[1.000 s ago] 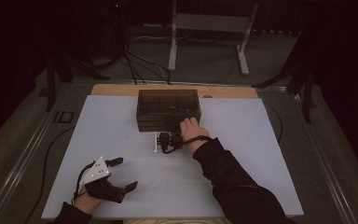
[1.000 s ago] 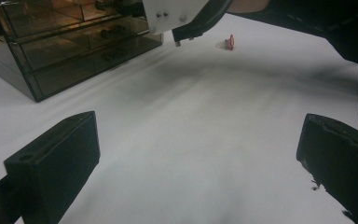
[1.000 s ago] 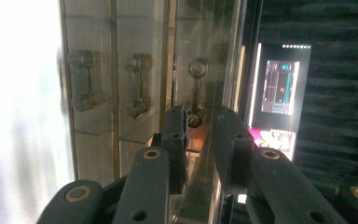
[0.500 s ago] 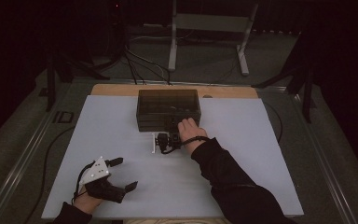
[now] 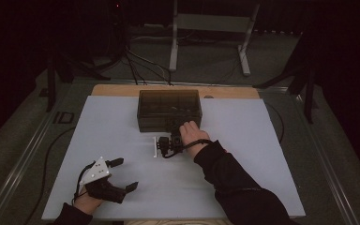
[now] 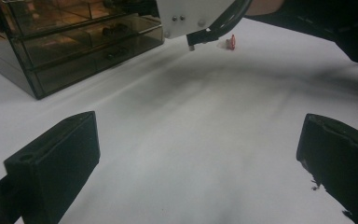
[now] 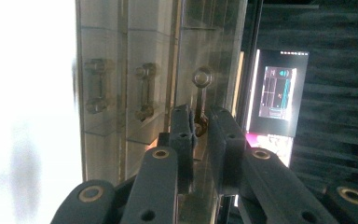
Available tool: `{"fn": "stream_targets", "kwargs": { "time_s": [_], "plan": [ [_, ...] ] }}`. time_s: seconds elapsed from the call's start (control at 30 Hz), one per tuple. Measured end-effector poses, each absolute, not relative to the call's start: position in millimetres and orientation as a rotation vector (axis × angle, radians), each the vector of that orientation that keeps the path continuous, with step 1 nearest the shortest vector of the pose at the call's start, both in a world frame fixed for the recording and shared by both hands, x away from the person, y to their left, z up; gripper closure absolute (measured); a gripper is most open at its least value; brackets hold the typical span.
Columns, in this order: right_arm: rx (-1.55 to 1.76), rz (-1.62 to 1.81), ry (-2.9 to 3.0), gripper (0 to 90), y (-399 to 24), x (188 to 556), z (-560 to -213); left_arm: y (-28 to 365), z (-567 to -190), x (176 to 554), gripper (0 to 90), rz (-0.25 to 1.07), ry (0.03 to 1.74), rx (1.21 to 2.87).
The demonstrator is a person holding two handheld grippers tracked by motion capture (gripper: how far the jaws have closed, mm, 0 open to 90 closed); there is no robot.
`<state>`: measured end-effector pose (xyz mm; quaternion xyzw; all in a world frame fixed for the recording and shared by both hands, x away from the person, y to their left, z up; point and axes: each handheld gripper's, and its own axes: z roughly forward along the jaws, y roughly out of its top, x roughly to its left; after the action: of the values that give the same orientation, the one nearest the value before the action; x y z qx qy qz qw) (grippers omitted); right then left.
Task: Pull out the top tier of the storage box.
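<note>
The smoked-plastic drawer cabinet (image 5: 169, 110) stands at the far middle of the white table sheet (image 5: 243, 140). The right gripper (image 7: 199, 126) has just been closing and pinches 1 drawer handle (image 7: 201, 100). The left gripper (image 5: 122, 174) rests near the front edge, jaws wide apart.

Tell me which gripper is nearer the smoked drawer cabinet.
Right. The right gripper is at the drawer cabinet, closed on a drawer handle. The left gripper rests open, well off near the table's front edge.
</note>
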<state>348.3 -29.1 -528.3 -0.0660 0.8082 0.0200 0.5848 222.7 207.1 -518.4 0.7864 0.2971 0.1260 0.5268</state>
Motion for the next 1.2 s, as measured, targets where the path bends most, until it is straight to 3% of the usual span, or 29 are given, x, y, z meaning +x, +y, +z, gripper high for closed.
{"fn": "stream_targets", "kwargs": {
  "time_s": [1.2],
  "plan": [
    [-0.198, 0.06, 1.883, 80.3, -34, 333, -530, 206, -518, 222, 0.0, 0.309, 0.706, 1.891]
  ]
}}
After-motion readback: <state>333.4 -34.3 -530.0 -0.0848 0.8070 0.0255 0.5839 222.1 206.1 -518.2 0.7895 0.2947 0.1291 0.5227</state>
